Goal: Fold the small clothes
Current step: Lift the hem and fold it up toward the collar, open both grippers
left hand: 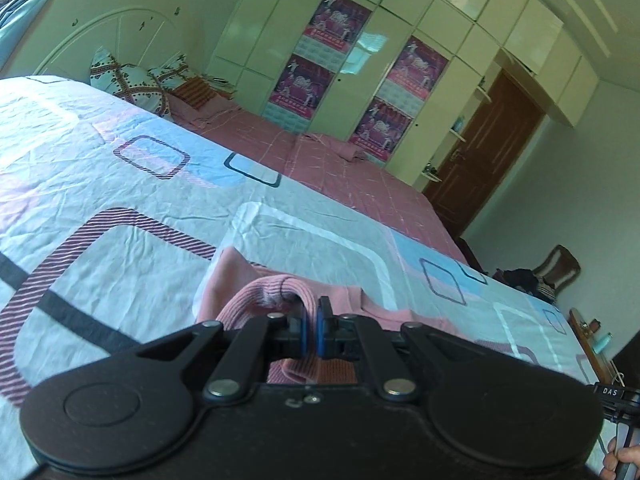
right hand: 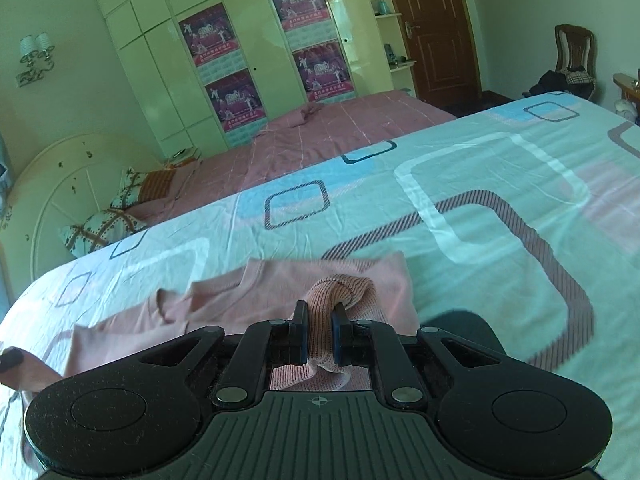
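A small pink knit garment lies partly spread on the patterned bedsheet. My left gripper is shut on a ribbed pink edge of it, which loops up between the blue pads. In the right wrist view the same pink garment stretches away to the left over the bedsheet. My right gripper is shut on another ribbed fold of it. The cloth under both grippers is hidden by their black bodies.
A pink striped cover lies across the far half of the bed, with pillows at the cream headboard. A wardrobe with posters, a brown door and a chair with clothes stand beyond. A person's hand shows at lower right.
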Demonstrator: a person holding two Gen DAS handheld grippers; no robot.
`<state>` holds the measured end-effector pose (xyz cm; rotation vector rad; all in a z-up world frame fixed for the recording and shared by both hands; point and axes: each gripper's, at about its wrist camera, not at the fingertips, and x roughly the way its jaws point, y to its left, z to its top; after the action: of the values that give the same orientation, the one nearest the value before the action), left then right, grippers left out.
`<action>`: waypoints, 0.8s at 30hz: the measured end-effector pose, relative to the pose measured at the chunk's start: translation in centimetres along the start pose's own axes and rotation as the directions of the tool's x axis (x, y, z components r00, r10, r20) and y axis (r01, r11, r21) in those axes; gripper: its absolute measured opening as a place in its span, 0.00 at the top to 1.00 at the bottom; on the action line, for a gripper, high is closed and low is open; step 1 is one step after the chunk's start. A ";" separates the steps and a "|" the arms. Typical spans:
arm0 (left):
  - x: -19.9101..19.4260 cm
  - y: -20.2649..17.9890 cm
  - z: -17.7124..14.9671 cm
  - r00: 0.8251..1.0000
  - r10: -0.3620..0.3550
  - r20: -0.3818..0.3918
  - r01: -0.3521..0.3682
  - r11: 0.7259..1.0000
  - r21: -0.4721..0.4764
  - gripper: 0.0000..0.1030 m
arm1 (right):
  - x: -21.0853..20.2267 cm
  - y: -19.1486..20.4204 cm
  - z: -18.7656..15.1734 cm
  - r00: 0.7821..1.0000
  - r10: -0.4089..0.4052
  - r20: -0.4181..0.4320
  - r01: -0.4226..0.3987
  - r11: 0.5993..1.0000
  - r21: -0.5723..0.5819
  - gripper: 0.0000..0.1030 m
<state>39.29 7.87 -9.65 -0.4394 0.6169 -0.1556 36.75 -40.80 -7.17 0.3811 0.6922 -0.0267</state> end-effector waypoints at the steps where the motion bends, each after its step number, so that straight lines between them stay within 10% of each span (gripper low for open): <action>1: 0.8 0.1 0.3 1.000 0.008 -0.002 -0.008 1.000 -0.010 0.96 | 1.2 -0.1 0.5 1.000 -0.002 -0.004 0.002 1.000 0.004 0.90; 13: 9.9 0.1 1.3 0.982 0.142 -0.124 -0.141 0.990 0.017 0.95 | 11.1 -2.7 2.9 0.993 -0.032 -0.115 0.042 0.995 0.090 0.90; 18: 10.4 0.4 2.0 0.982 0.168 -0.085 -0.166 0.986 0.025 0.57 | 12.3 -3.1 3.5 0.991 -0.011 -0.130 0.028 0.992 0.126 0.89; 20: 9.6 0.5 2.3 0.983 0.174 -0.056 -0.173 0.985 0.022 0.34 | 12.5 -3.0 3.8 0.991 -0.004 -0.133 0.020 0.993 0.114 0.82; 22: 8.9 0.4 2.6 0.986 0.163 -0.041 -0.160 0.986 0.053 0.30 | 12.2 -3.0 4.0 0.993 -0.010 -0.117 0.021 0.995 0.096 0.41; 24: 8.7 0.2 2.7 0.989 0.143 -0.048 -0.137 0.984 0.110 0.29 | 11.6 -3.1 4.3 0.996 -0.031 -0.079 0.037 0.997 0.071 0.28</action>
<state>47.86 6.64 -12.35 -0.2884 0.6884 -0.0662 47.84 -44.00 -12.45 0.4417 0.7762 -0.0693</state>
